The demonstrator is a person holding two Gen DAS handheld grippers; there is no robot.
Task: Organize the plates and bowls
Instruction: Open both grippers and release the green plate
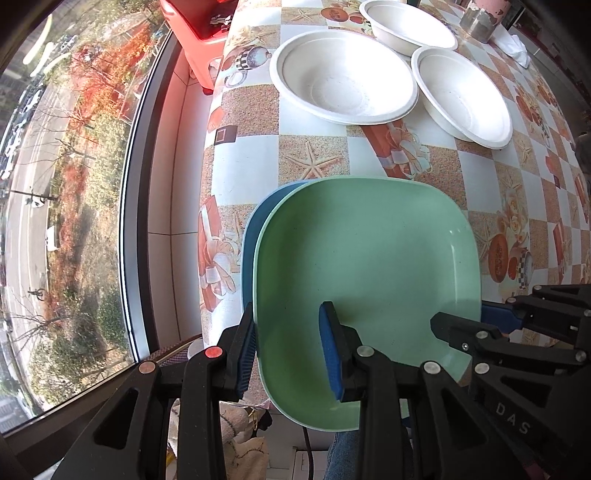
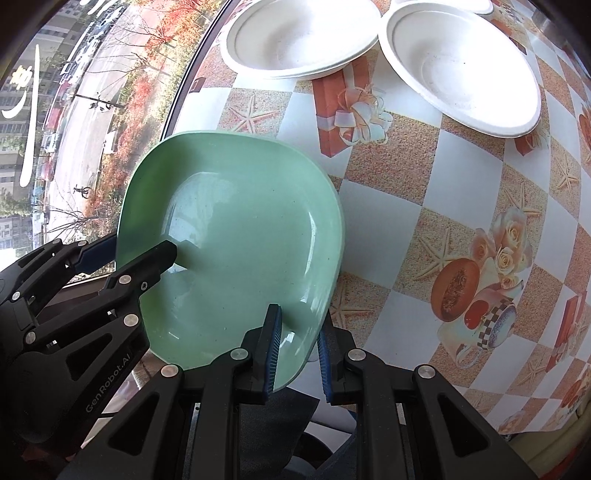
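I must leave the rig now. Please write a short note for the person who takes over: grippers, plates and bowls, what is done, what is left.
Left gripper: shut on the left rim of the green plate.
Right gripper: shut on the same plate's right rim.
The green plate sits over a blue plate at the near table edge; whether it rests on it, I cannot tell.
Three white bowls lie separate, farther on the tablecloth.
Done: plates nearly stacked.
Left: release the green plate, then stack the bowls.

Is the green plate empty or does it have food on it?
Empty. The green plate shows only its bare glossy inside in both wrist views, with the left claw and right claw clamped on its rim.
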